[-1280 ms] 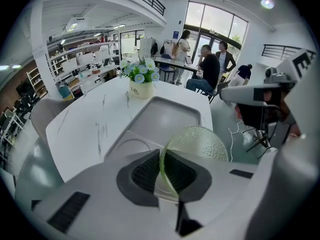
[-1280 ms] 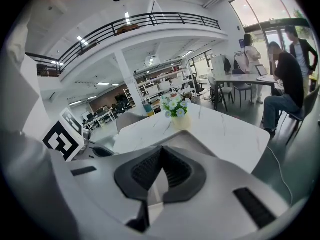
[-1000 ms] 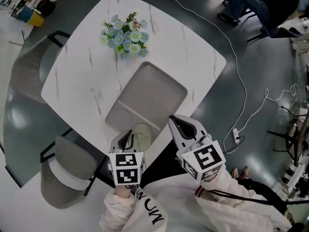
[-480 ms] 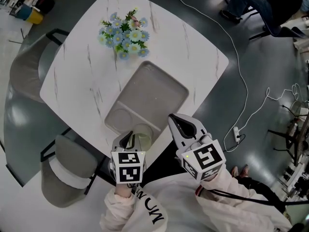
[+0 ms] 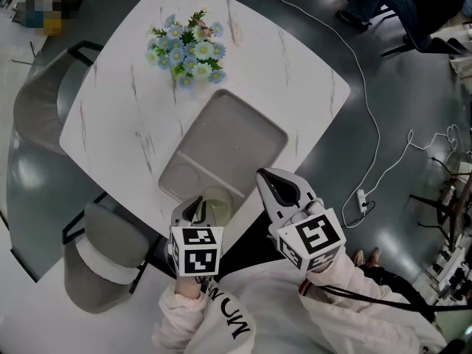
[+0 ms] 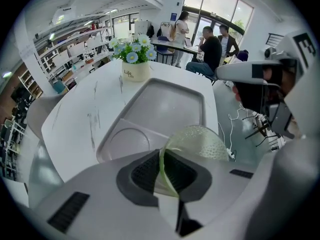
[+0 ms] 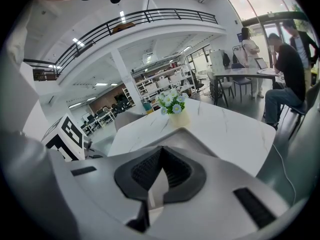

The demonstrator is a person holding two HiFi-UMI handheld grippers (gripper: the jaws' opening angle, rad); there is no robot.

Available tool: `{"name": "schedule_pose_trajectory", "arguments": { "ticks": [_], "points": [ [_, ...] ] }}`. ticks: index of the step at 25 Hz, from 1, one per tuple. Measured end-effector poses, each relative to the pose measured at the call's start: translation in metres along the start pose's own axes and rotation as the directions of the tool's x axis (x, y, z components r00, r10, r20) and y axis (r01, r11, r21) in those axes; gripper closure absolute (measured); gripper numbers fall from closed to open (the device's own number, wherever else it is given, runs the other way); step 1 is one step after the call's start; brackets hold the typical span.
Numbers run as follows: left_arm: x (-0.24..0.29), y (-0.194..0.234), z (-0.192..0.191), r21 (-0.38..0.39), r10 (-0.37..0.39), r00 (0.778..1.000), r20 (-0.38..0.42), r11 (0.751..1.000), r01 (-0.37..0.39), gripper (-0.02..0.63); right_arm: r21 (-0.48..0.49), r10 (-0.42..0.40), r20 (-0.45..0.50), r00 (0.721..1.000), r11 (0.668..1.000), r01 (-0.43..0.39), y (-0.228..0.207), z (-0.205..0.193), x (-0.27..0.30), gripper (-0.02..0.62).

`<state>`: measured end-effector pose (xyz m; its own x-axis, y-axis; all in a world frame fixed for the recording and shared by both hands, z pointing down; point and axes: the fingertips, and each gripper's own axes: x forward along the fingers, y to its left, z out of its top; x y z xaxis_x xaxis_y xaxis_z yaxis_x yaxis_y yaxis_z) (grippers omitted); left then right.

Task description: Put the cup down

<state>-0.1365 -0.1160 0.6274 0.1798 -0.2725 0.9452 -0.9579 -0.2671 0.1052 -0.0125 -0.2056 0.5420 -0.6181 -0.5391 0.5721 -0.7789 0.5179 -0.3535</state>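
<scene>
A pale green see-through cup (image 5: 216, 202) hangs tilted over the near end of the grey tray (image 5: 228, 142), right of the tray's round recess (image 5: 179, 178). My left gripper (image 5: 198, 208) is shut on its rim. In the left gripper view the rim (image 6: 163, 170) is pinched between the jaws and the dotted cup wall (image 6: 197, 143) bulges out ahead. Whether the cup touches the tray I cannot tell. My right gripper (image 5: 268, 184) is shut and holds nothing, just right of the cup at the table's near edge. The right gripper view shows the jaws of that gripper (image 7: 161, 158) closed together.
A pot of blue and white flowers (image 5: 186, 46) stands beyond the tray on the white marble table (image 5: 125, 102). Grey chairs (image 5: 103, 260) sit at the left side. A white cable (image 5: 370, 131) runs over the dark floor on the right. People sit at a far table (image 6: 210, 49).
Both grippers keep their places and the cup stays in the left one. Only the head view has shifted a little.
</scene>
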Motion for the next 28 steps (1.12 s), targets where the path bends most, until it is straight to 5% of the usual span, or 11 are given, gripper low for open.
{"name": "schedule_pose_trajectory", "arguments": {
  "ticks": [28],
  "points": [
    [-0.0001, -0.0001, 0.0029, 0.047, 0.027, 1.000, -0.008, 0.999, -0.027, 0.569, 0.023, 0.023, -0.014, 1.000, 0.999, -0.022, -0.0023, -0.0056, 0.0057, 0.591]
  ]
}}
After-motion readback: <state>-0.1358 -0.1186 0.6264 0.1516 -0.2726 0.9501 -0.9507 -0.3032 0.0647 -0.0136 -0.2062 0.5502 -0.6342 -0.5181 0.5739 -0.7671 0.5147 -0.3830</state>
